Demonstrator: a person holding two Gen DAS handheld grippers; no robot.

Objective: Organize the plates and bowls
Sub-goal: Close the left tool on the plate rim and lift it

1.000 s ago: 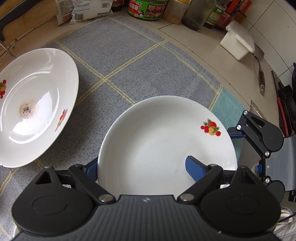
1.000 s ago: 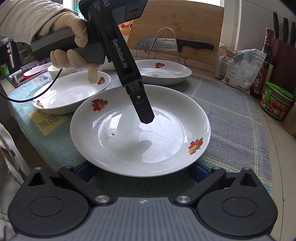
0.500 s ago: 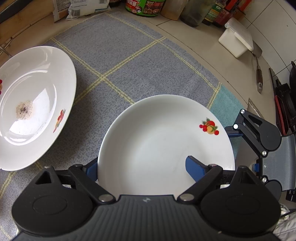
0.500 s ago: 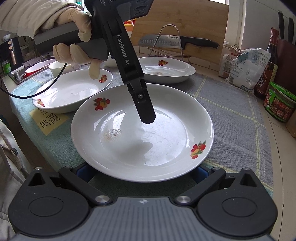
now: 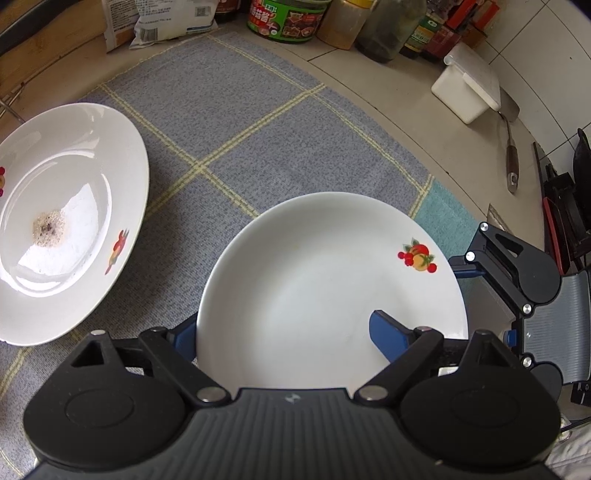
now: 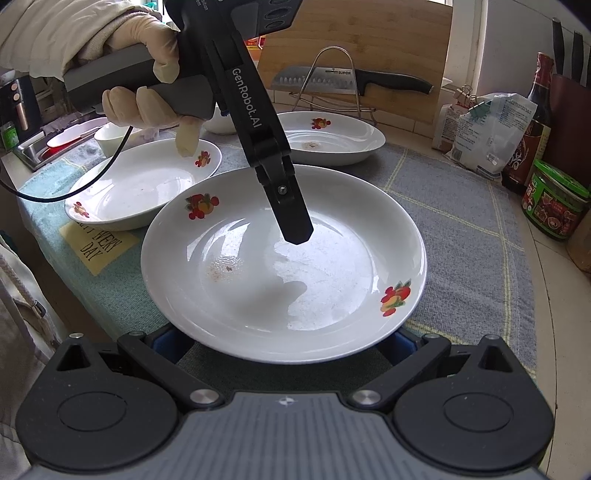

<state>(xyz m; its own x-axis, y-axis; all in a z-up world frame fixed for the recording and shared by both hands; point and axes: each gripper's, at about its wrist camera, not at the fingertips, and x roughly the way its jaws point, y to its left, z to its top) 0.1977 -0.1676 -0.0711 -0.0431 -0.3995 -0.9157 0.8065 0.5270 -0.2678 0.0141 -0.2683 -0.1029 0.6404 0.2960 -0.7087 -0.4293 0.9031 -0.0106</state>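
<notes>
A white plate with fruit prints [image 5: 325, 280] [image 6: 284, 258] is held above the grey mat. My left gripper [image 5: 284, 332] is shut on its rim: one blue finger [image 5: 388, 334] lies inside the plate, the other under it. In the right wrist view the left gripper's finger [image 6: 291, 218] reaches into the plate from above. My right gripper [image 6: 277, 341] is open, its blue fingers below the plate's near rim, mostly hidden. A second plate with crumbs [image 5: 62, 218] [image 6: 332, 138] lies on the mat. A third plate [image 6: 144, 184] lies at the left.
Jars, bottles and bags [image 5: 288, 18] line the back of the counter. A white box [image 5: 467, 86] and a spatula [image 5: 511, 155] lie to the right. A knife on a wire rack [image 6: 351, 79] and small bowls [image 6: 110, 138] stand behind the plates.
The held plate has risen slightly and shifted toward the right gripper. The crumbed plate has slid left in the left wrist view. Both grippers keep their states.
</notes>
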